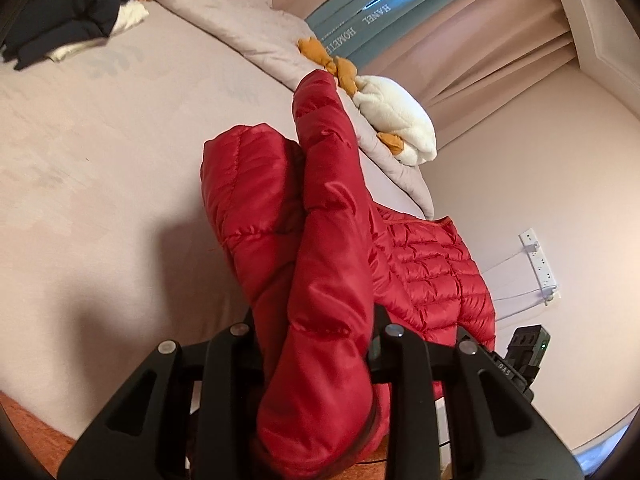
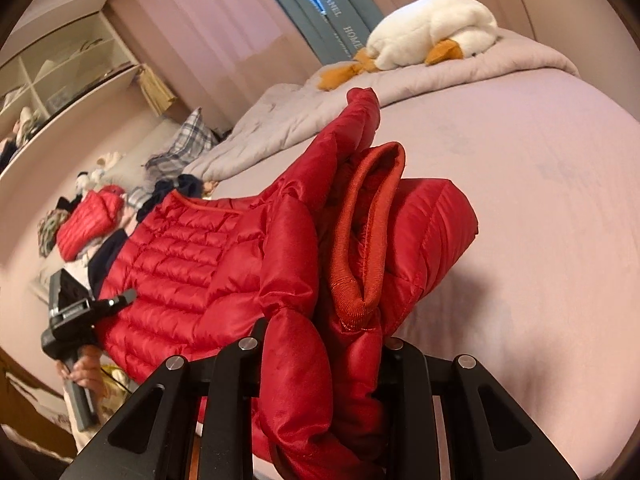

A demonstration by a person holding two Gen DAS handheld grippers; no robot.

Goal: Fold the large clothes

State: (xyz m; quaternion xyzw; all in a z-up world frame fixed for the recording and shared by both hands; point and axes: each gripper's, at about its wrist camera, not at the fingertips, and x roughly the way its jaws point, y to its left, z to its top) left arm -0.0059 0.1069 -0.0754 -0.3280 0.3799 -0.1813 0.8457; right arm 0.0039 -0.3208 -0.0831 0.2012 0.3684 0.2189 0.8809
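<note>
Bed [image 1: 100,152]: pale sheet, serving as the folding surface; a rumpled quilt [image 1: 248,28] lies along the far edge.
Jacket [image 1: 424,264]: red, quilted, held up off the sheet between the two grippers, its body sagging in the span between them.
Left gripper [image 1: 320,364]: pinching a bunched red sleeve or edge; I cannot tell which.
Right gripper [image 2: 324,368]: clamped on a gather of fabric beside the ribbed cuff [image 2: 360,232].
Why held so: probably, gripping both ends lets the jacket hang out straight before it is laid flat.
Plush goose [image 2: 432,28]: on the quilt, well apart from the jacket.
Dark clothes [image 1: 68,4]: stacked in the far corner, likely already done.
</note>
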